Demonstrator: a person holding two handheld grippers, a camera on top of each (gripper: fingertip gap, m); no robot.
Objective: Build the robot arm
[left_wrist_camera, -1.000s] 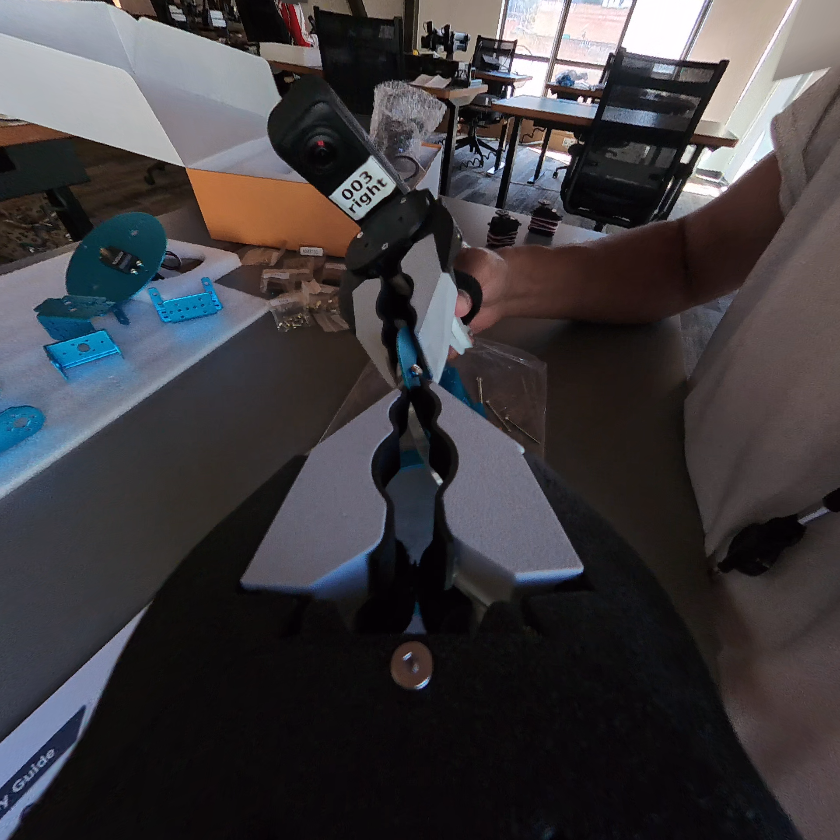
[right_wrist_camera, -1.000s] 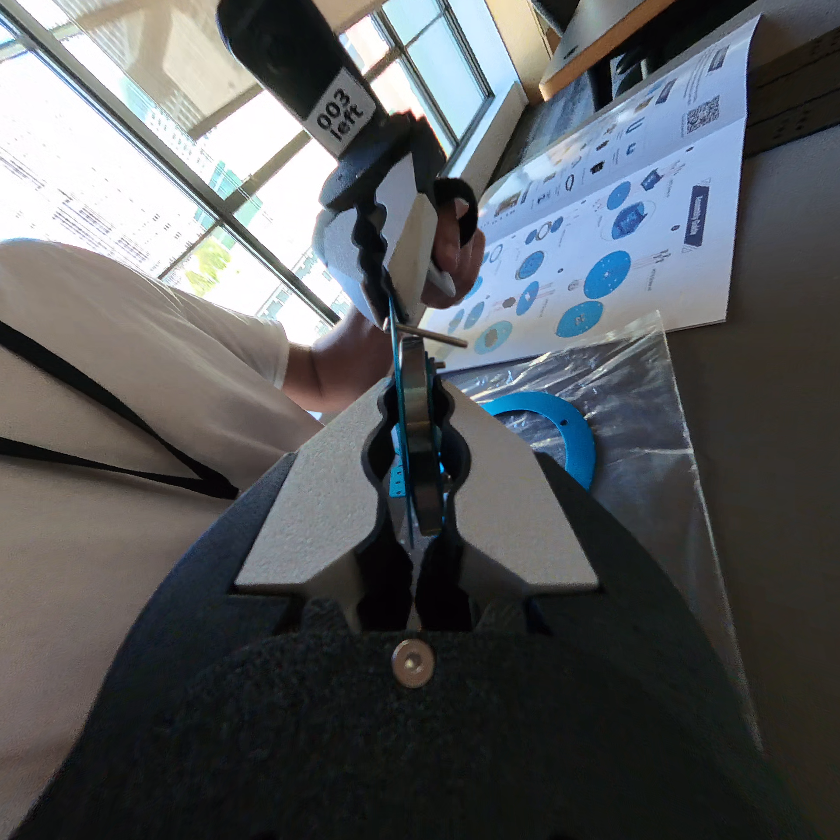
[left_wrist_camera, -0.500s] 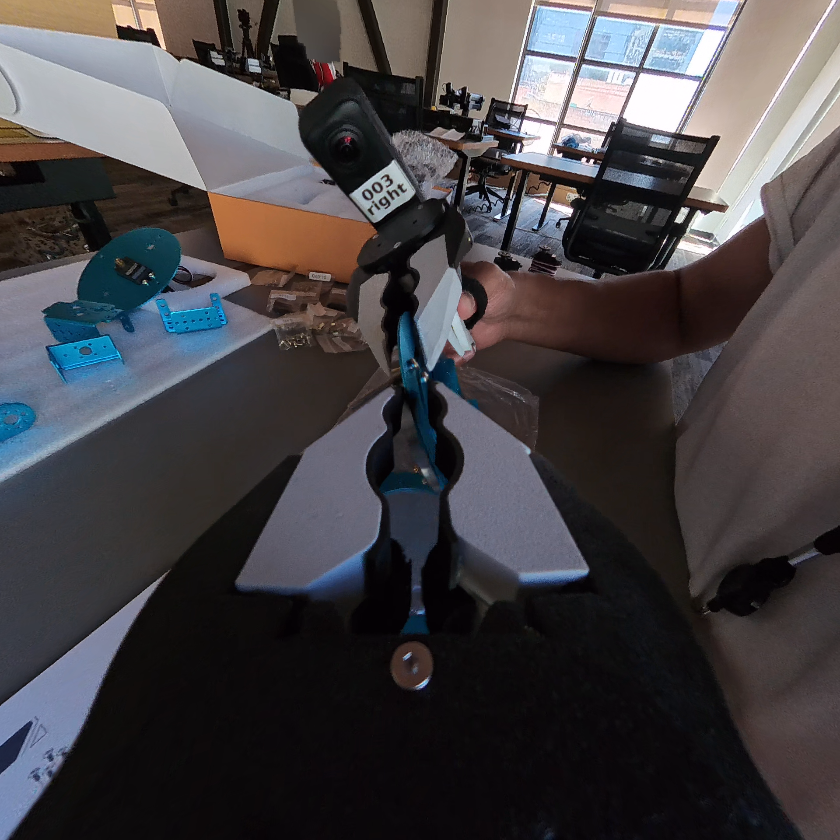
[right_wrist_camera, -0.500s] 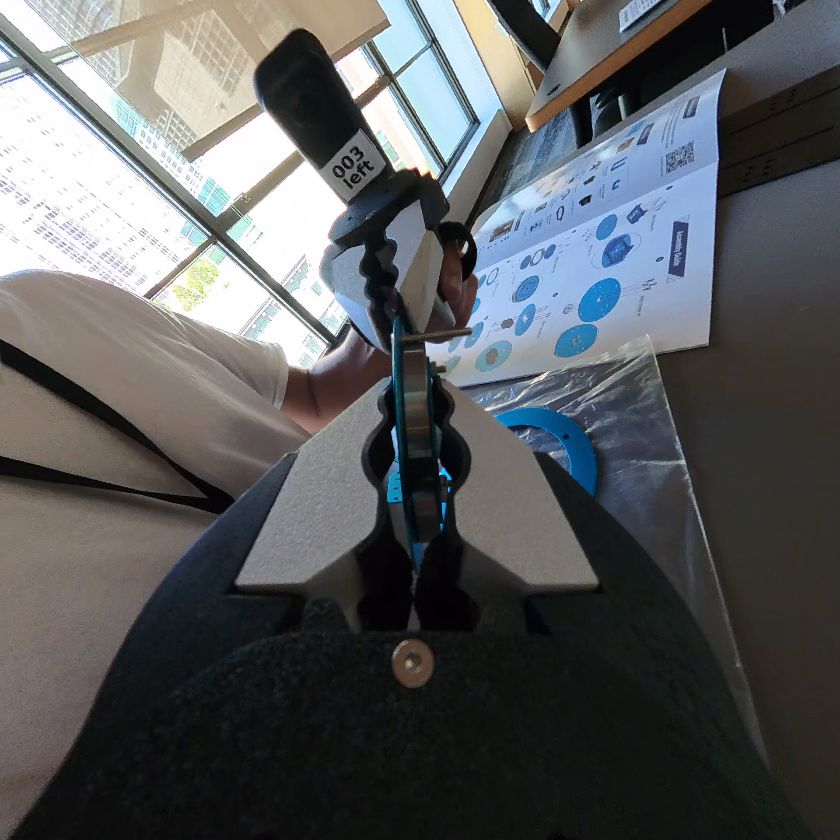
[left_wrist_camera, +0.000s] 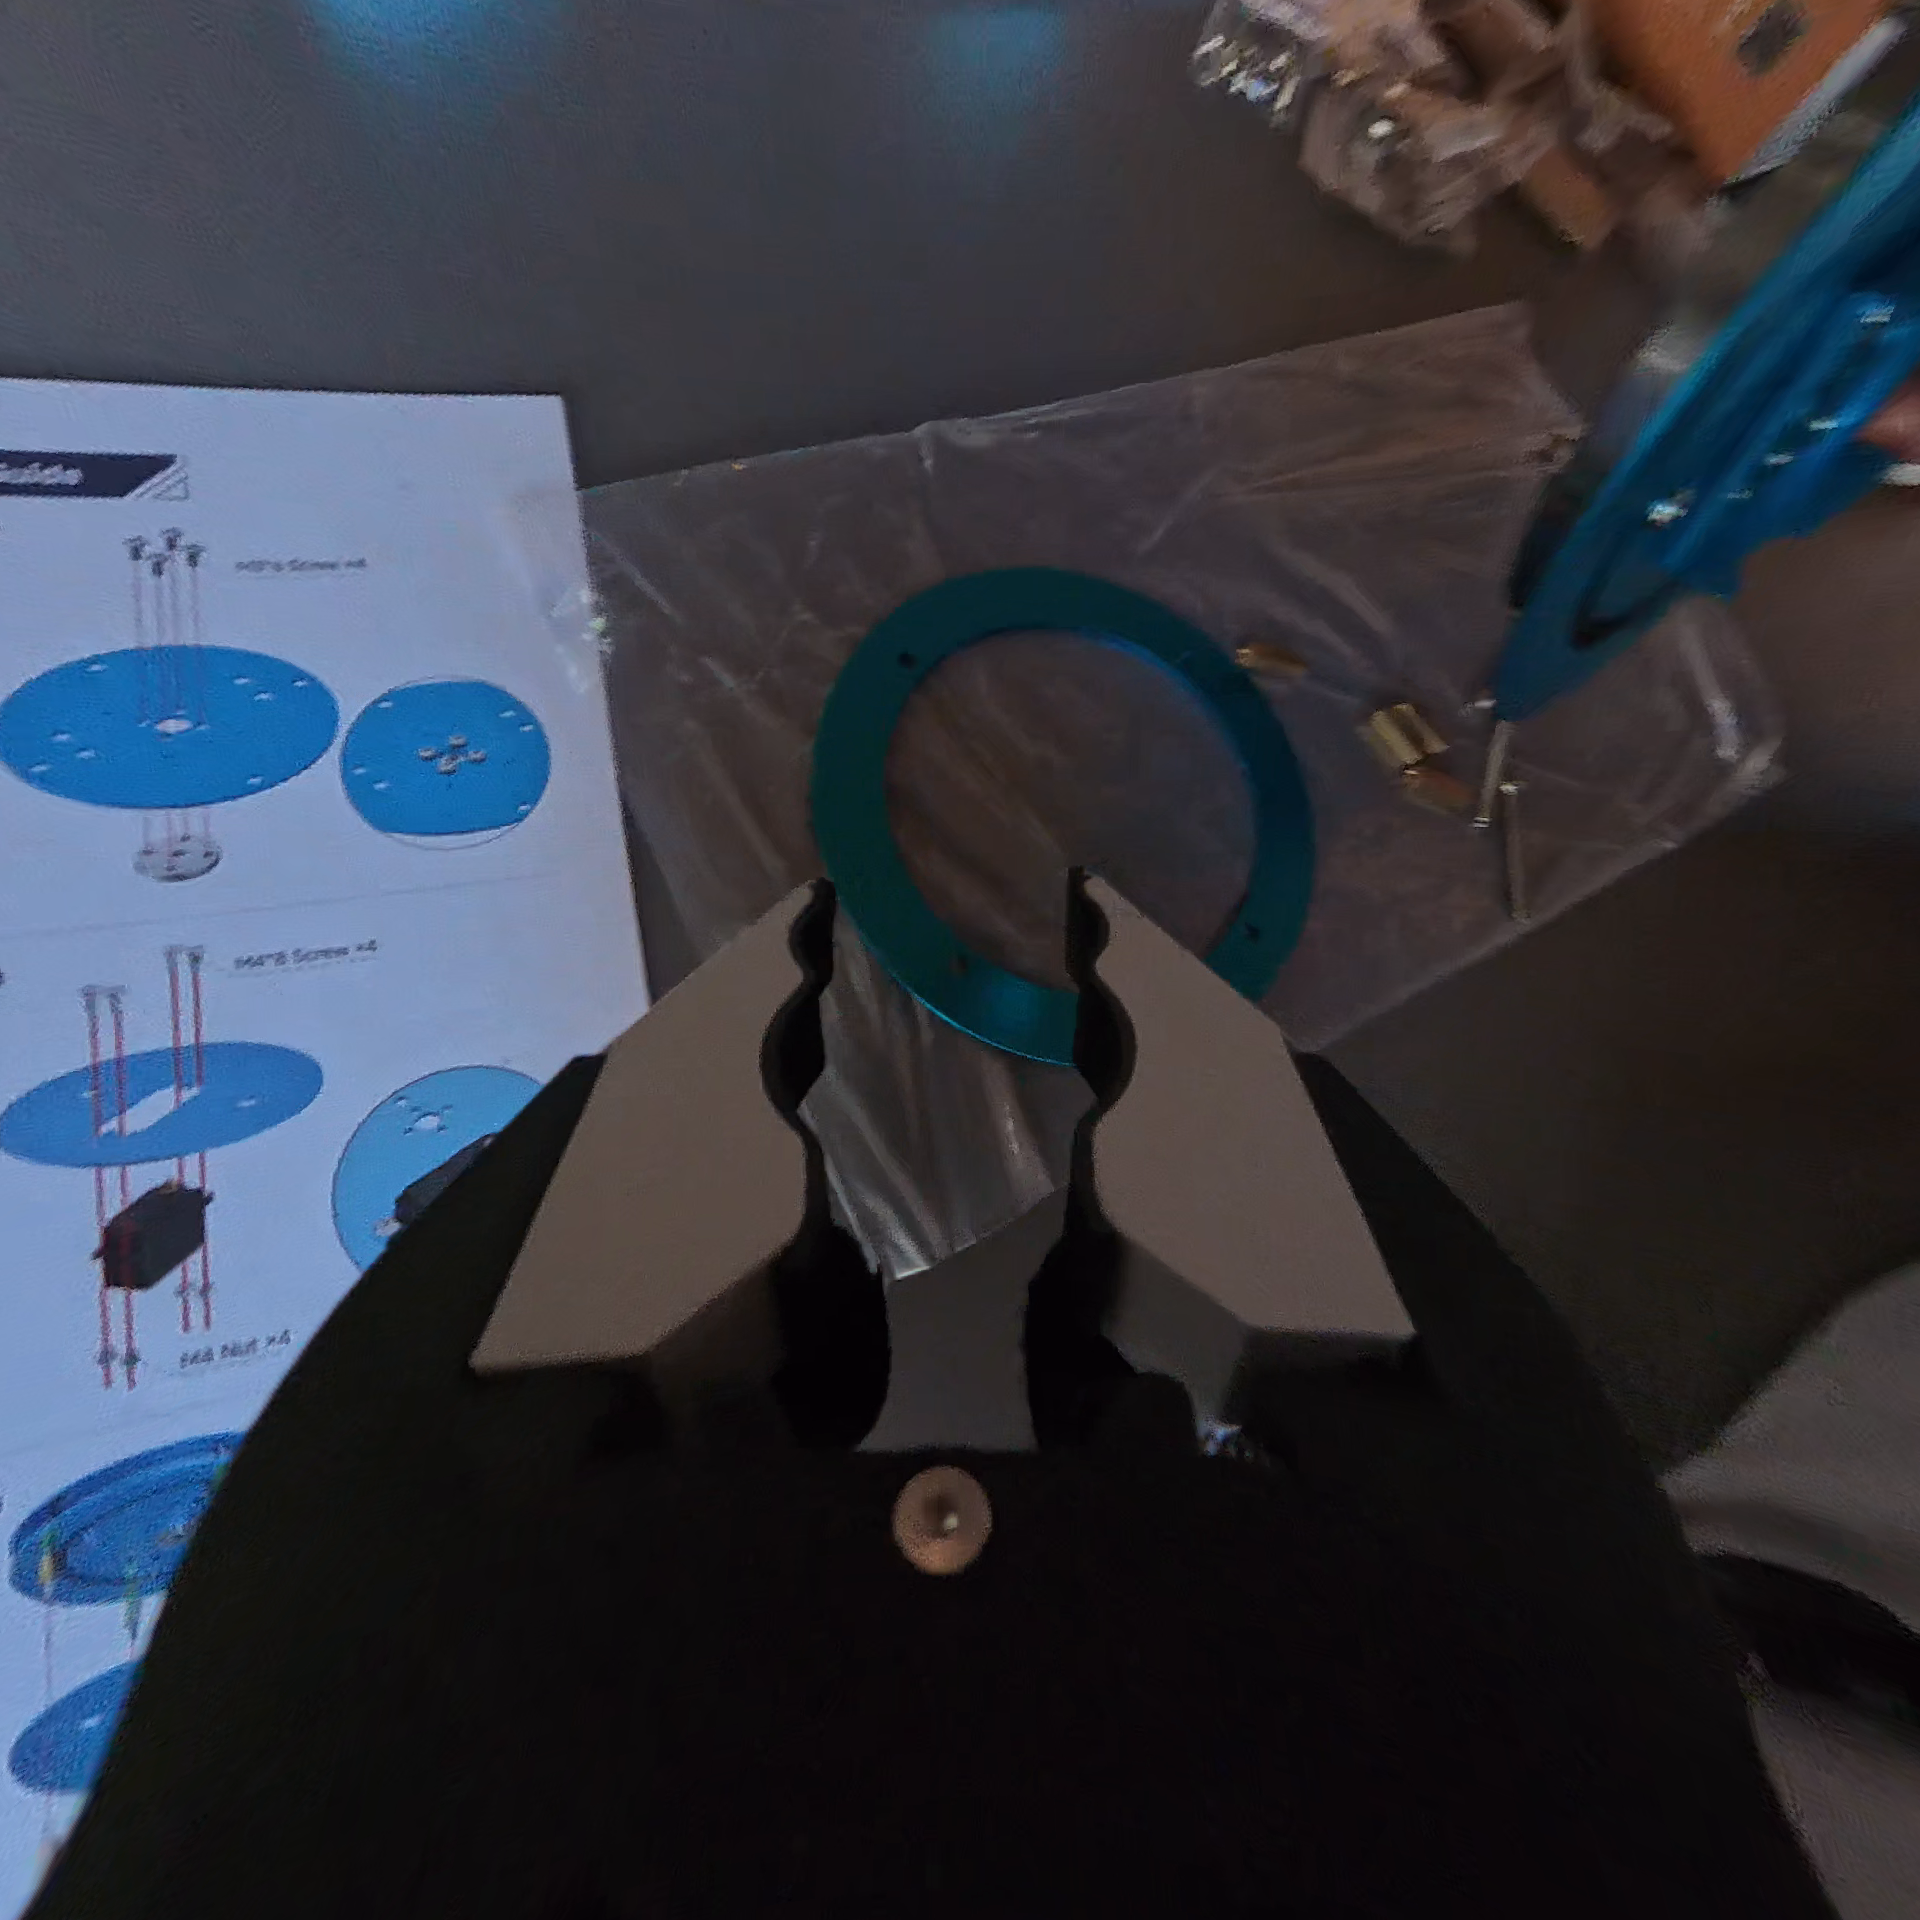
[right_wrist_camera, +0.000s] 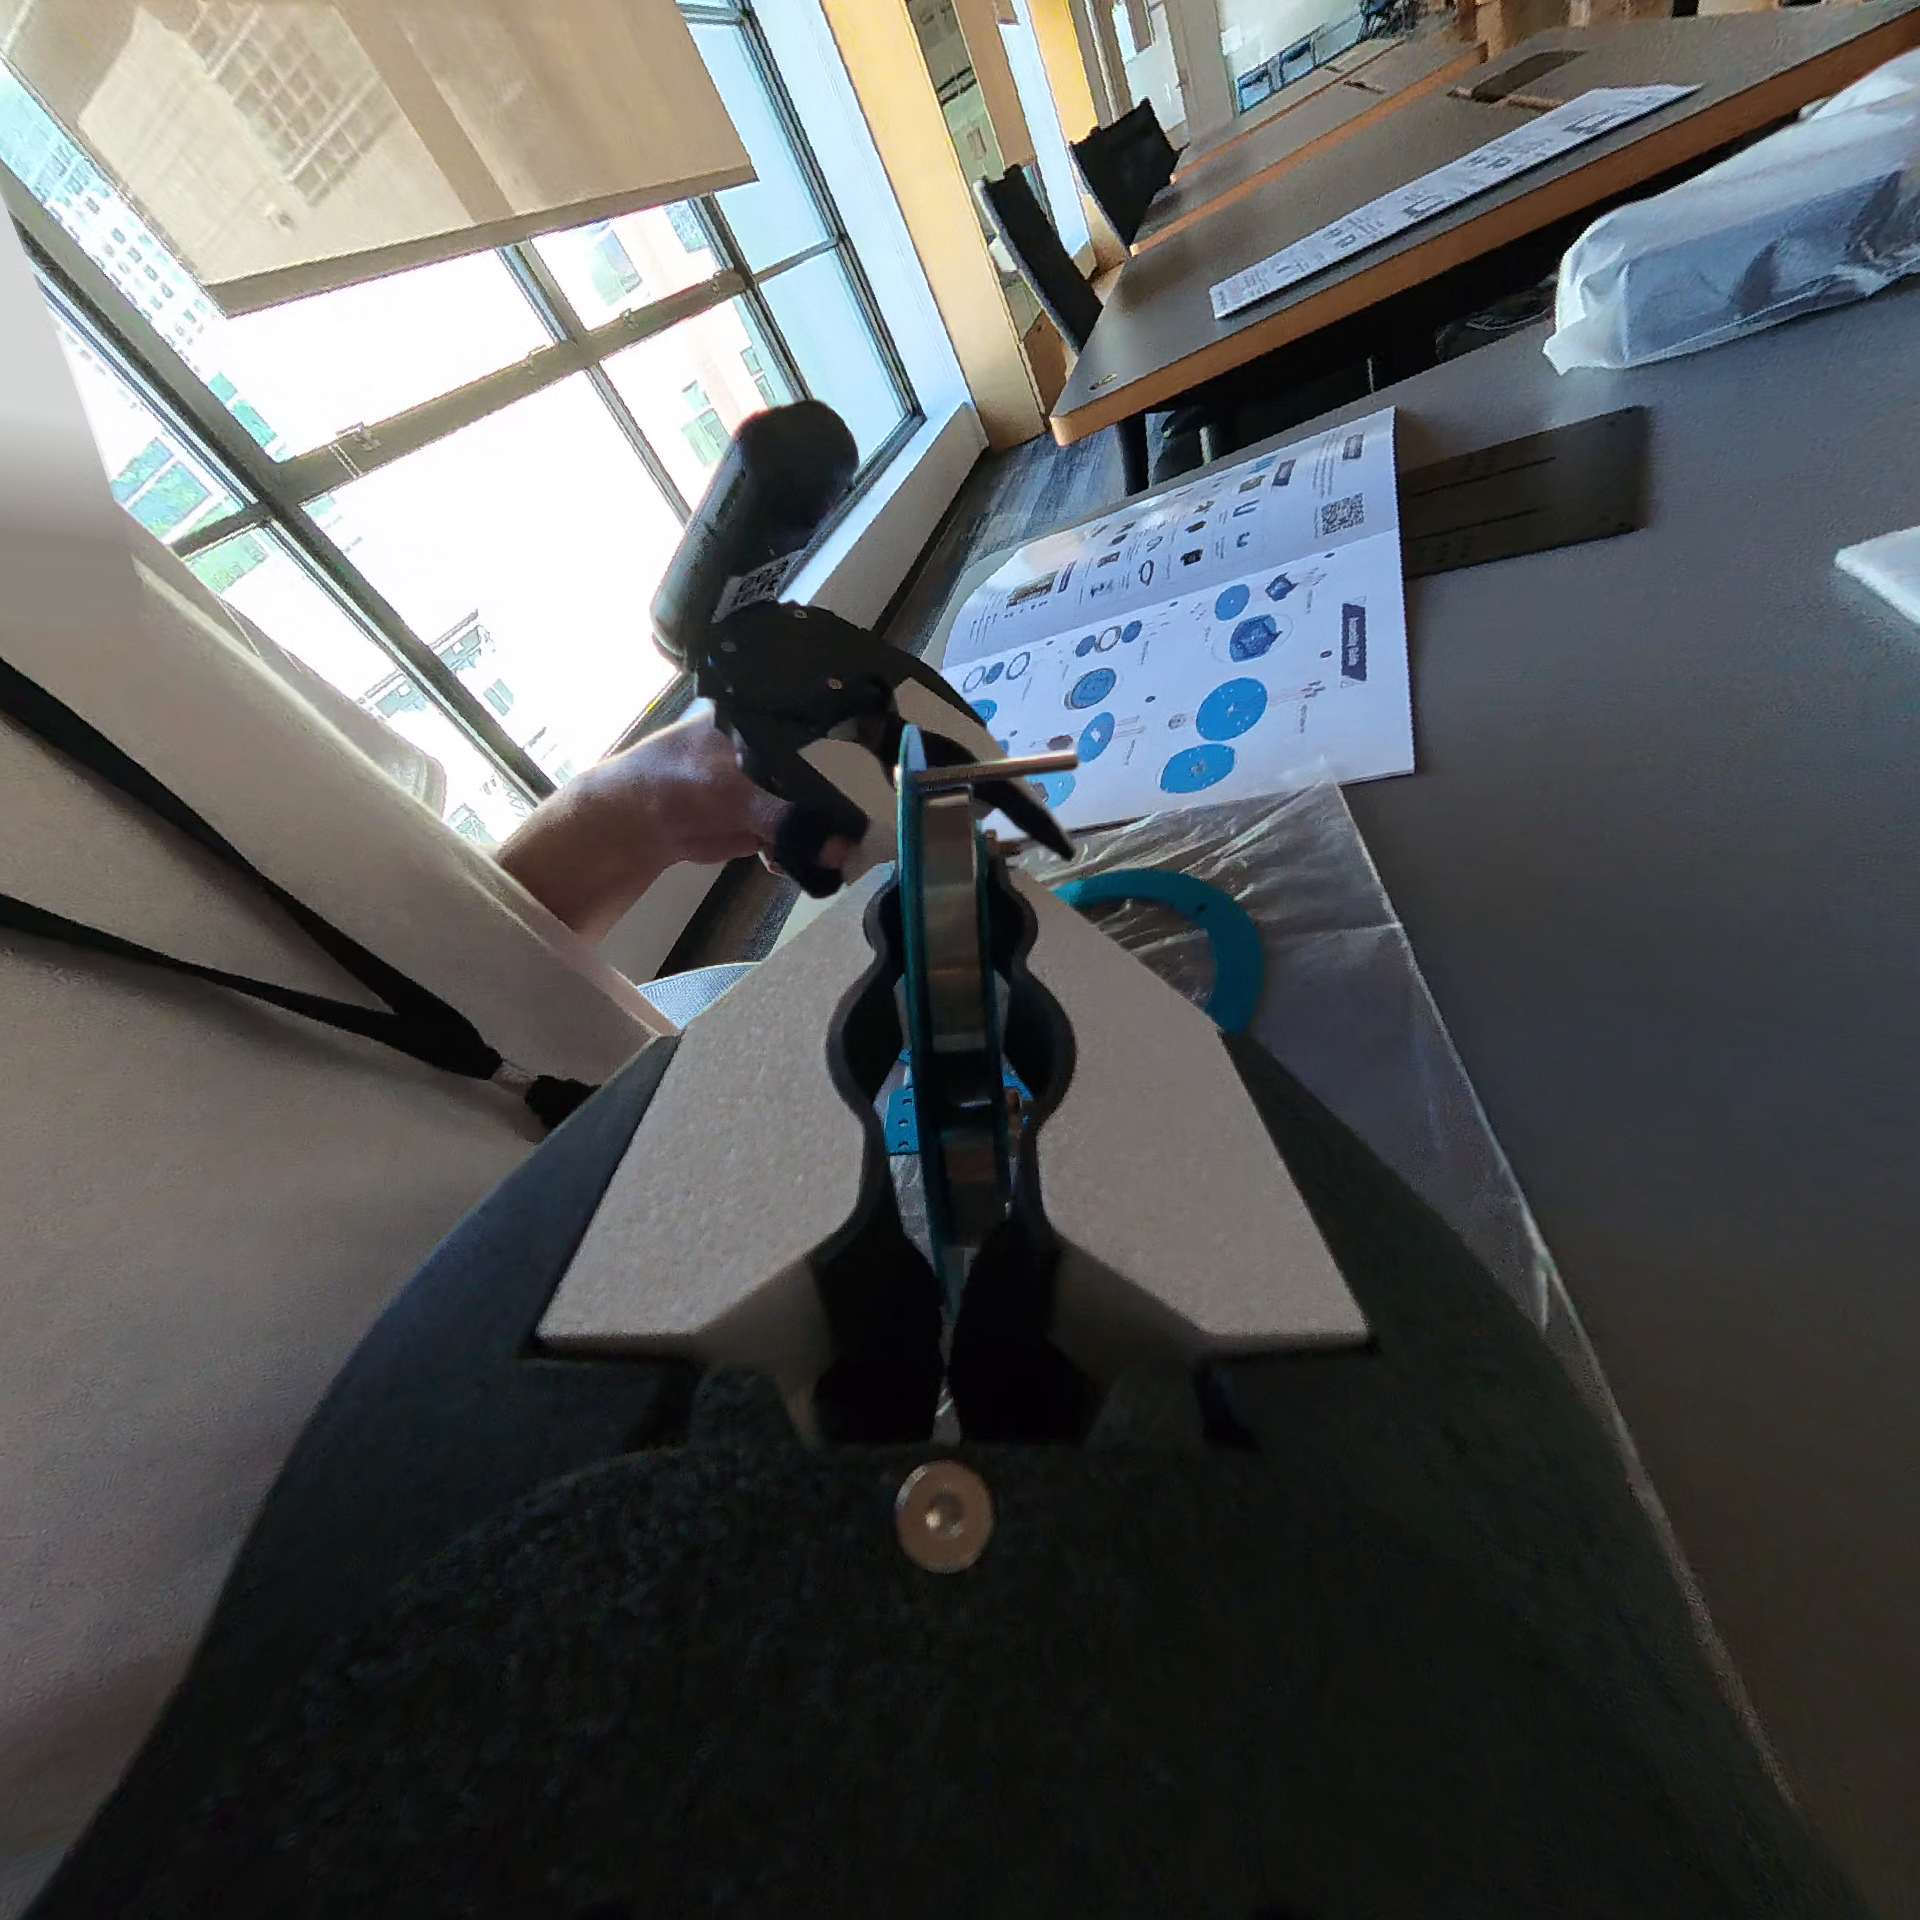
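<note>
Gripping a blue disc [right_wrist_camera: 951, 1049], right gripper [right_wrist_camera: 943, 914] (edge-on); left gripper [left_wrist_camera: 948, 894] gapes over ring [left_wrist_camera: 1060, 810].

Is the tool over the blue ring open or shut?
Open. The left tool has a clear gap between its fingers, and the blue ring shows through it.

Blue disc assembly in our right claw, blue ring under our left

Our right claw [right_wrist_camera: 940, 1023] is clamped on a blue disc assembly [right_wrist_camera: 951, 1039] held edge-on, a metal pin [right_wrist_camera: 987, 769] jutting sideways from its top. Our left claw [left_wrist_camera: 951, 904] hangs empty with its jaws apart just above a flat blue ring [left_wrist_camera: 1060, 810] lying on a clear plastic bag [left_wrist_camera: 1143, 540] on the grey surface [left_wrist_camera: 727, 208].
</note>
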